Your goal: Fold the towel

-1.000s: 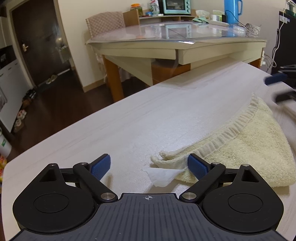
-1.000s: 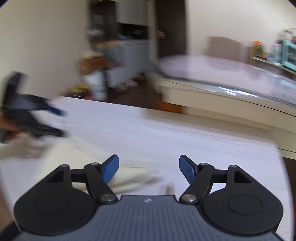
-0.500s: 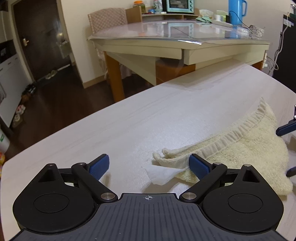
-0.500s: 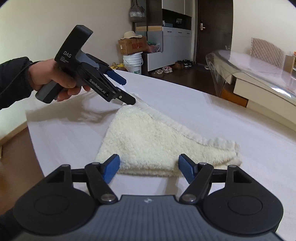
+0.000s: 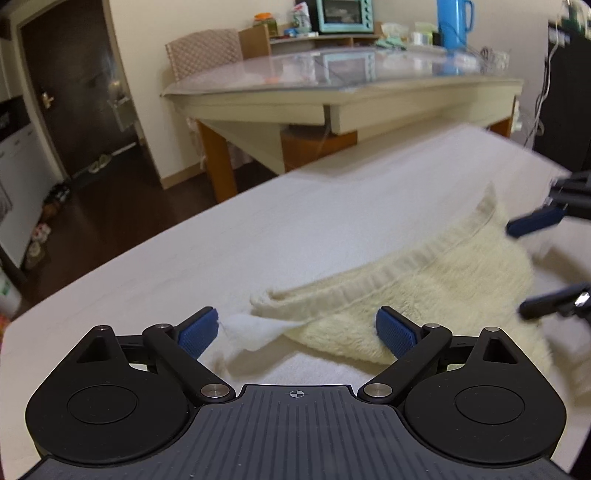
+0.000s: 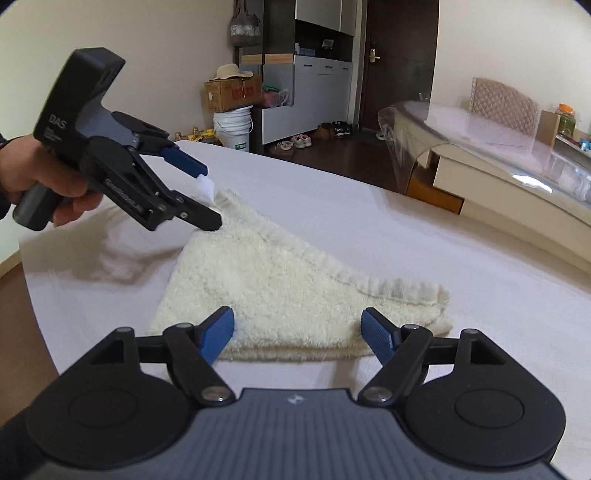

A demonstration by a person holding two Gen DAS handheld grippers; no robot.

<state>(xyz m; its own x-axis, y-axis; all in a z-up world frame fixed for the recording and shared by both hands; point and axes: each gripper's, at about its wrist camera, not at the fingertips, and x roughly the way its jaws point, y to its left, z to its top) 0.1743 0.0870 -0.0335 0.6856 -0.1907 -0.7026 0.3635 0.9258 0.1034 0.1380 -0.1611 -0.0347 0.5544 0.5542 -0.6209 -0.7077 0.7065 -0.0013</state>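
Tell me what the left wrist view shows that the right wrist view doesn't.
Only the left wrist view: a blue kettle and a teal toaster oven on the far table. Only the right wrist view: a white bucket, a cardboard box with a straw hat, and the hand holding the left hand-held gripper, open around the towel's corner. Both: the cream towel, and the right hand-held gripper, empty, jaws opening.

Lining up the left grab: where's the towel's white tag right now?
In the left wrist view the white tag lies on the table at the towel's near-left corner, beside the left gripper's left pad.
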